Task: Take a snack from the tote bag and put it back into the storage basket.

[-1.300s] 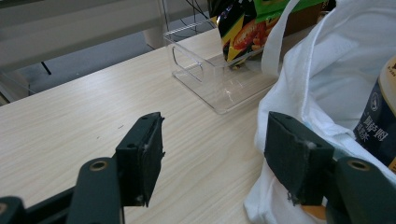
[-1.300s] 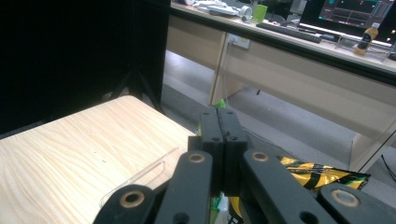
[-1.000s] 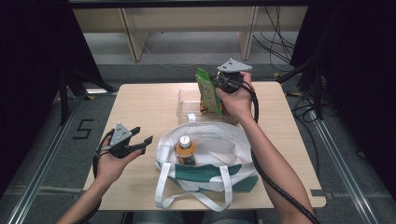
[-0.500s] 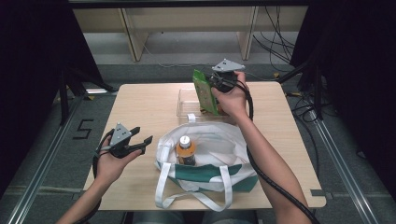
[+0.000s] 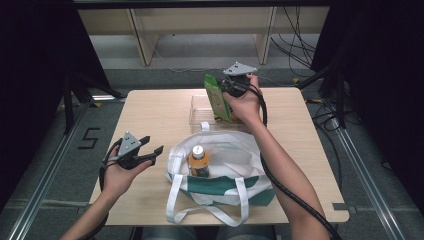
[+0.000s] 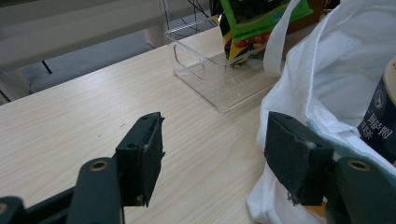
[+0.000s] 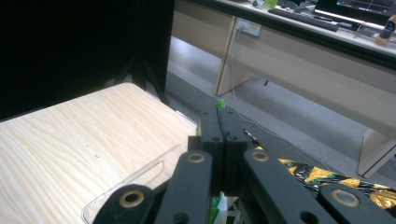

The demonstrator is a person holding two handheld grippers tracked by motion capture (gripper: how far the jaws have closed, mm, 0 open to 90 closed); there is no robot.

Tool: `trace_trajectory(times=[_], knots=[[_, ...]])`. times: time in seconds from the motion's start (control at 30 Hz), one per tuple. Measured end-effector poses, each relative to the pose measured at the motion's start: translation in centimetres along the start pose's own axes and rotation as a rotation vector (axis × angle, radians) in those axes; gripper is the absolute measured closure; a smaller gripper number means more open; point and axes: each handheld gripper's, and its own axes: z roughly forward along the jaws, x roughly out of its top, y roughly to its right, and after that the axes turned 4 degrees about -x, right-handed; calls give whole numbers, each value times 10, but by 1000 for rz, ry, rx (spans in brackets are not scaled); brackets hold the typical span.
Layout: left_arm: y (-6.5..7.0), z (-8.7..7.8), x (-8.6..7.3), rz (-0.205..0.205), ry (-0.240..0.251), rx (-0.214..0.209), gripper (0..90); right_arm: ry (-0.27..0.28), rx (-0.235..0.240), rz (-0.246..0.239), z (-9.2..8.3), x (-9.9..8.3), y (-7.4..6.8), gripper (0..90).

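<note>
Your left table half lies open; the bag and clear bin block the middle.

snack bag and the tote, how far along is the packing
Done: a bottle already stands inside the white tote bag. In hand: the right hand-held gripper is shut on the green snack bag, holding it over the clear bin. The left hand-held gripper waits open beside the tote. Left, probably: getting the snack bag into the tote.
</note>
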Motion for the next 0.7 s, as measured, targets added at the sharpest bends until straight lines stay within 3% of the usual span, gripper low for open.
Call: trace_trajectory(times=[0.2, 0.33, 0.37, 0.47, 0.53, 0.57, 0.7], knots=[[-1, 1, 0, 6, 4, -7, 369, -4, -4, 12, 4, -1, -2, 900], [-1, 1, 0, 7, 6, -7, 369, -7, -2, 3, 8, -3, -3, 900], [-1, 1, 0, 5, 5, -7, 369, 3, -4, -26, 9, -3, -1, 900], [-1, 1, 0, 5, 5, -7, 369, -2, -3, -3, 9, -5, -4, 900], [0, 0, 0, -1, 0, -2, 369, 0, 10, -25, 12, -6, -4, 900], [0, 0, 0, 0, 1, 0, 369, 7, -12, -21, 12, -7, -4, 900], [0, 0, 0, 2, -1, -1, 370, -8, 0, -6, 15, -10, -5, 900]])
